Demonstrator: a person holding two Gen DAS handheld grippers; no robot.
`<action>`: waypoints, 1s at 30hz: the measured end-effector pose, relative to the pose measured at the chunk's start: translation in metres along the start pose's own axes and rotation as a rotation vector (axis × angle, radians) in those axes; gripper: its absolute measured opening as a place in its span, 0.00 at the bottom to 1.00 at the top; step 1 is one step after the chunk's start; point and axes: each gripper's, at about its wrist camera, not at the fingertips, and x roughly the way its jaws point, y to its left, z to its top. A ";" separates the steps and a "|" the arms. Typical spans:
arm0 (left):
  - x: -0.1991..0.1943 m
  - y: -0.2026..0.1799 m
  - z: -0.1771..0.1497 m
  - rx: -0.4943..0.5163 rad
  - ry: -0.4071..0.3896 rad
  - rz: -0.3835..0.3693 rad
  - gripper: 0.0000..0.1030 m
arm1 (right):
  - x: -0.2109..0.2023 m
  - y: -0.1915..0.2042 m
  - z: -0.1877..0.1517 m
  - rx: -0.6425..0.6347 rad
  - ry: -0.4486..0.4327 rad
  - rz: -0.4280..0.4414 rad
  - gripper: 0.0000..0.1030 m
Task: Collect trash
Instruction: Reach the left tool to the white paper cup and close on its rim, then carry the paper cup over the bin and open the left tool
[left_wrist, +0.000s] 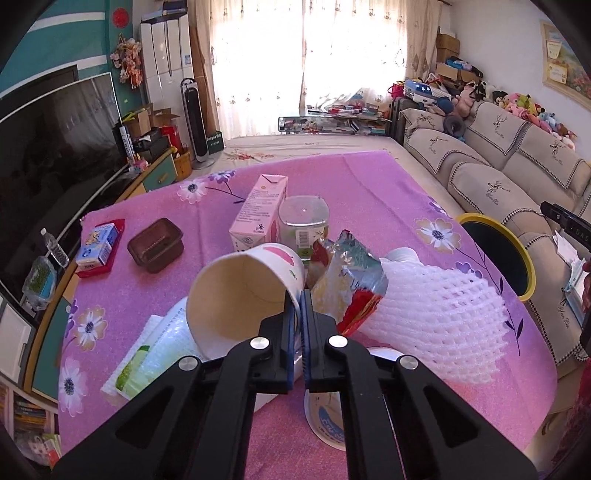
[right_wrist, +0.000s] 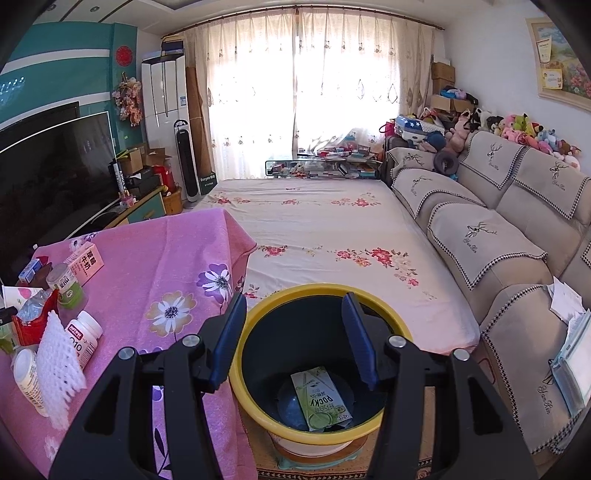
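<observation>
Jaws of the left gripper (left_wrist: 300, 295) are clamped on the rim of a white paper cup (left_wrist: 243, 291), which lies tipped with its mouth facing the camera near the front edge of the pink flowered tablecloth (left_wrist: 369, 192). Just beside it lie a crumpled foil wrapper (left_wrist: 347, 273) and a white foam net (left_wrist: 436, 317). Jaws of the right gripper (right_wrist: 295, 336) stand apart with nothing between them, above the yellow-rimmed bin (right_wrist: 255, 406) beside the table's right edge; a green Pocky box (right_wrist: 321, 398) lies inside.
</observation>
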 end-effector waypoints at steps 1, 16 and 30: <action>-0.006 0.000 0.000 0.000 -0.016 0.014 0.04 | -0.001 0.000 0.000 -0.001 -0.001 0.001 0.50; -0.076 -0.094 0.031 0.165 -0.179 -0.151 0.04 | -0.033 -0.018 0.000 -0.012 -0.061 -0.061 0.50; 0.013 -0.286 0.070 0.336 -0.043 -0.396 0.04 | -0.065 -0.097 -0.028 0.083 -0.075 -0.176 0.53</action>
